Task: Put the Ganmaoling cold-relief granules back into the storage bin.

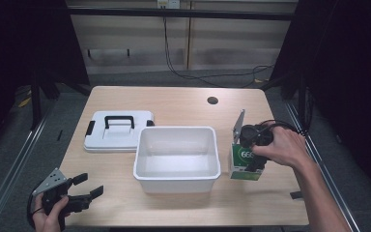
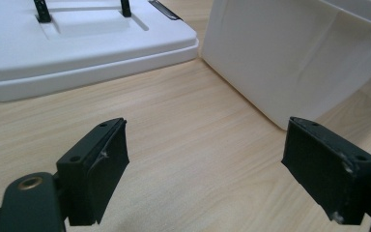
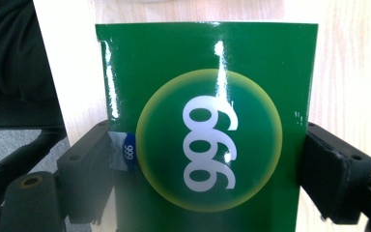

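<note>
The green box point(image 1: 245, 163) with the white numbers is standing on the table point(image 1: 183, 104), just to the right of the white tub point(image 1: 177, 171), and the right gripper point(image 1: 252, 155) is squeezing it with one jaw on each side. The left gripper point(image 1: 84, 188) is resting low near the front left corner with its jaws wide apart and holding nothing. The white lid point(image 1: 118, 130) with a black handle is lying flat behind the tub's left end.
</note>
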A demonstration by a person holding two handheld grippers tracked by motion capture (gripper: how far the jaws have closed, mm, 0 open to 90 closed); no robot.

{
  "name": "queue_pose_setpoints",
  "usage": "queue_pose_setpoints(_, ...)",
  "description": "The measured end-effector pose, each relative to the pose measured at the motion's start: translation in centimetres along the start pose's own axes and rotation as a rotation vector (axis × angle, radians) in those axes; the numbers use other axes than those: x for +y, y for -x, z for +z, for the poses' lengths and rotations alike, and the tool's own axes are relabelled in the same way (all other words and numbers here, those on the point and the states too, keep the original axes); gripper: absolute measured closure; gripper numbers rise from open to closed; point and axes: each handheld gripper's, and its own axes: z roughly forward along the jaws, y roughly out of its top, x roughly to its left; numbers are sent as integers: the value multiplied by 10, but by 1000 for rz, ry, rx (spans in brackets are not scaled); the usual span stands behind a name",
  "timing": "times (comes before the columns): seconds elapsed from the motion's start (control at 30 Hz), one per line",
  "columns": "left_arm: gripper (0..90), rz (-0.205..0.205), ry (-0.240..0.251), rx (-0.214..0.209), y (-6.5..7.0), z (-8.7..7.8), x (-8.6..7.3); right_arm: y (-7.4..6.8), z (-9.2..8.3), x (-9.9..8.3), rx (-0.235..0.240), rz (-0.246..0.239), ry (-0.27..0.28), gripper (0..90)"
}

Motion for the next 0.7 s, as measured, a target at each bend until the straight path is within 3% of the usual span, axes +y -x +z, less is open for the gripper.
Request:
queue_pose_setpoints(0.23,158,1,2,3,0,0,0,-2,-16,2,-20,11,-15,159)
queue_pose_setpoints(0.7,159,2,-1,0,0,0,0,-3,-54,8,-70,-5,9,160)
